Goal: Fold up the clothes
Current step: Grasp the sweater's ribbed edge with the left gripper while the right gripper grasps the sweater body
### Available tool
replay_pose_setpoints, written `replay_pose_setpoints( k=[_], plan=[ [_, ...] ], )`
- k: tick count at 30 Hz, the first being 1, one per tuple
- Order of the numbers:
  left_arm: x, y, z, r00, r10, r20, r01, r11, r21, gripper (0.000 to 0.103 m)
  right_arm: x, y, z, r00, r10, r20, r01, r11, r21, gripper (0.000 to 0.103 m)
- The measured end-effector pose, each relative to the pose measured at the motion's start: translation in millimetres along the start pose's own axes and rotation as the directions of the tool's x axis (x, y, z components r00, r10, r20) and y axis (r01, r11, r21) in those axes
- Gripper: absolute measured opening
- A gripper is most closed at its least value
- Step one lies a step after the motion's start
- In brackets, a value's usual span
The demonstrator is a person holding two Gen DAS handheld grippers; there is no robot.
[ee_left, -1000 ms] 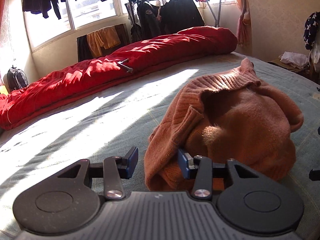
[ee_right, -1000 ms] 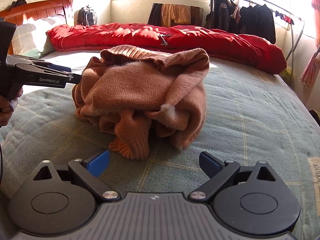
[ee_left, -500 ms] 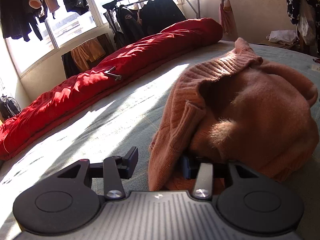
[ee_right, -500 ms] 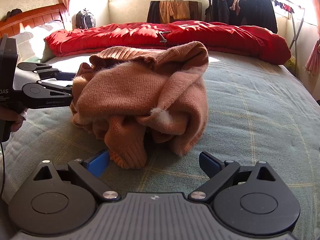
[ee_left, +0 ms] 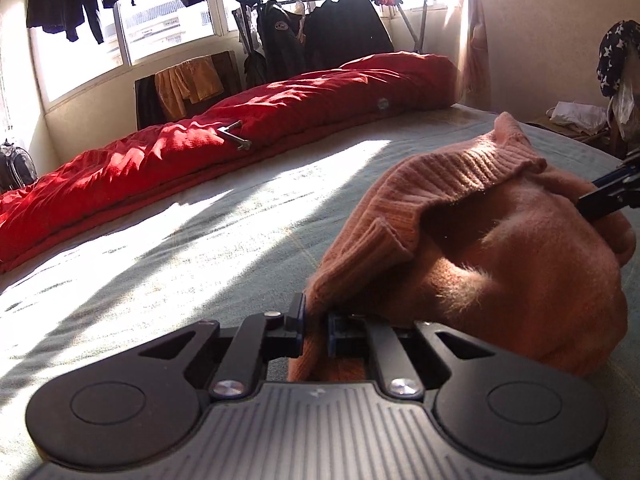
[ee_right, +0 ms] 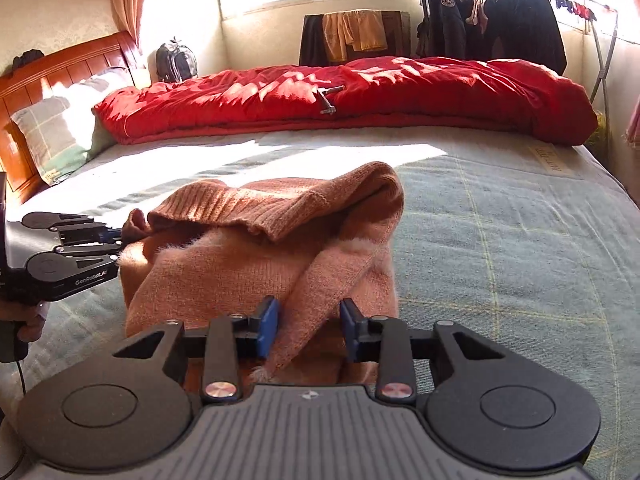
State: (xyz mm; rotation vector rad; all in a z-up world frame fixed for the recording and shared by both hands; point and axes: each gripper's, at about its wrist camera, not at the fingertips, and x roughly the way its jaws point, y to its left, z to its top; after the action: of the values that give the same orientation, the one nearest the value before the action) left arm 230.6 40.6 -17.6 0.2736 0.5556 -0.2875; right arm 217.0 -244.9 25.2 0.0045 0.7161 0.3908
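Pickup step: left hand-held gripper point(ee_left: 314, 330) closing, pinching the sweater point(ee_left: 500, 256) edge; right hand-held gripper point(ee_right: 308, 326) closing around a fold at the sweater's near side. Next, I'd judge: lift it off the bed point(ee_right: 520, 232) and spread it flat.

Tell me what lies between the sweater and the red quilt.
Only bare bedsheet, partly sunlit, lies between the sweater and the red quilt. Both wrist views show it; nothing else sits on that stretch.

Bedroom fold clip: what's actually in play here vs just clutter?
In play:
- crumpled orange knitted sweater
- left gripper, jaws closing on a sweater edge
- right gripper, jaws closing around a sweater fold

Clutter:
- rolled red quilt
- checked pillow
- dark jackets on rail
- grey backpack
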Motion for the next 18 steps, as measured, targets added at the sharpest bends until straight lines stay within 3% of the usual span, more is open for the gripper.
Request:
replay_pose_setpoints(
  k=[6,8,11,18],
  plan=[
    [3.6,-4.9,-0.4,1.0,-0.007,-0.013,0.008,1.0,0.02,0.012,8.6,-11.9,5.8,0.999,0.033,-0.006,-0.032,0.996,0.087,0.038],
    [3.7,-5.0,1.5,1.0,-0.008,-0.014,0.008,1.0,0.006,0.008,12.1,-13.7,8.9,0.999,0.036,-0.011,-0.034,0.994,0.104,0.036],
    [-1.3,-1.0,4.3,1.0,0.014,0.001,-0.014,1.0,-0.016,0.006,8.1,-7.4,13.6,1.0,0.004,-0.012,-0.004,1.0,0.021,0.019],
    [-5.5,14.5,20.9,0.997,0.074,0.009,-0.074,0.996,-0.044,0.003,-0.9,-15.5,22.3,0.989,-0.148,0.001,0.146,0.98,-0.137,0.014]
  ],
)
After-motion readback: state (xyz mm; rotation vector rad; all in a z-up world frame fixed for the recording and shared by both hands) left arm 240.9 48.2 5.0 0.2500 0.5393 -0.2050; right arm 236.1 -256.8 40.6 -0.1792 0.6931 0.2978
